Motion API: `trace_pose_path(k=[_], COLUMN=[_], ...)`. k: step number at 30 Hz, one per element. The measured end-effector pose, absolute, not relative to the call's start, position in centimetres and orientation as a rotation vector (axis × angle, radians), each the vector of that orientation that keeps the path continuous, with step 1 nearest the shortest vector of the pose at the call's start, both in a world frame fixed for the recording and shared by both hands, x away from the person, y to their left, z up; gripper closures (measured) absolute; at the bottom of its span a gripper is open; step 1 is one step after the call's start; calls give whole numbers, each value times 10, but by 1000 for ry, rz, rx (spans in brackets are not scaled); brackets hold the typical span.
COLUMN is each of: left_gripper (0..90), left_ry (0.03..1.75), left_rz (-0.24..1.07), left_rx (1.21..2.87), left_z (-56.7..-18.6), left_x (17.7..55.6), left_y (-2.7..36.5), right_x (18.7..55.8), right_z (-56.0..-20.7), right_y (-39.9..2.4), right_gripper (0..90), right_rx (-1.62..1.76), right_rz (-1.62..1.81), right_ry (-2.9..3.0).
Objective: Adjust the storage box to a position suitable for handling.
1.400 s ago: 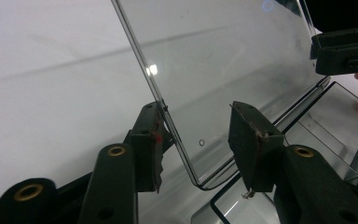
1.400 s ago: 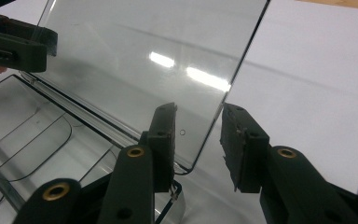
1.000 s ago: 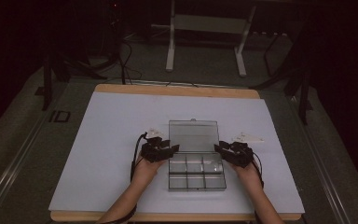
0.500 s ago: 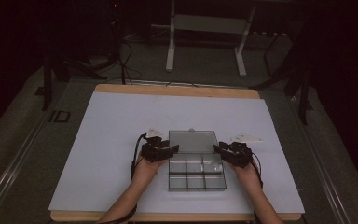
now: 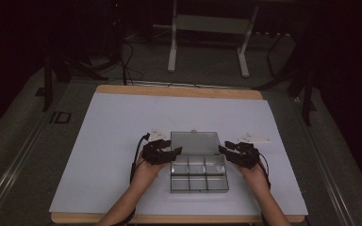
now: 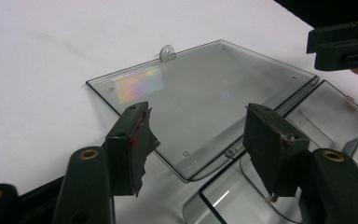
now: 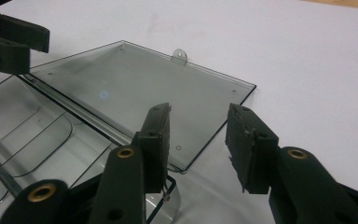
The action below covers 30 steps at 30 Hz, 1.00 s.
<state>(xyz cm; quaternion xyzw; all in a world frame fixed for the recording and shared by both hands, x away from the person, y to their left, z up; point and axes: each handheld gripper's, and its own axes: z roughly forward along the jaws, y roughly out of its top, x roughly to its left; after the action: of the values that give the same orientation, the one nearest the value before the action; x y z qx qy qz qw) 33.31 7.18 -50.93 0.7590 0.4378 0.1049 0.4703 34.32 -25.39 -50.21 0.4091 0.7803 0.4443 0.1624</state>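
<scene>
A clear plastic compartment box [image 5: 199, 175] lies on the white mat between my hands, its several compartments empty. Its lid [image 5: 194, 142] is folded back flat on the mat behind it. My left gripper [image 5: 176, 150] sits at the hinge's left end, my right gripper [image 5: 222, 149] at its right end. In the left gripper view the left gripper [image 6: 198, 116] stands open over the lid's [image 6: 205, 93] near corner, pads clear of it. The right gripper [image 7: 198, 112] is likewise open above the lid's [image 7: 135, 88] other corner. Both pairs of jaws have just been opening with nothing pressed between them.
The white mat [image 5: 113, 141] covers a wooden table whose front edge [image 5: 179, 218] runs just below my forearms. Cables trail from both grippers. A metal stand [image 5: 207, 28] and loose cables stand on the dark floor beyond the table.
The lid, standing up from the hinge one second ago, has dropped back and now lies flat on the mat. Both hands stayed at the box's sides.
</scene>
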Motion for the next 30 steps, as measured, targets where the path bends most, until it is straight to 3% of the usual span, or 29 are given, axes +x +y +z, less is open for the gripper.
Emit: trace_pose_path(k=[8, 16, 21, 30], left_gripper=[303, 168, 142, 87], left_ry=[1030, 972, 963, 974], left_rz=[249, 263, 313, 354], left_rx=[1861, 1836, 1835, 1813], left_z=[-504, -498, -497, -499], left_x=[323, 310, 301, 293], left_y=[75, 83, 86, 97], right_x=[338, 329, 326, 318], right_z=[-496, -491, -491, -495], right_y=[-265, -275, -281, -296], right_gripper=[503, 472, 471, 325], right_rx=[1128, 1060, 1058, 1084], right_rz=[1276, 1274, 1244, 1216], right_ry=[2227, 2214, 2212, 2247])
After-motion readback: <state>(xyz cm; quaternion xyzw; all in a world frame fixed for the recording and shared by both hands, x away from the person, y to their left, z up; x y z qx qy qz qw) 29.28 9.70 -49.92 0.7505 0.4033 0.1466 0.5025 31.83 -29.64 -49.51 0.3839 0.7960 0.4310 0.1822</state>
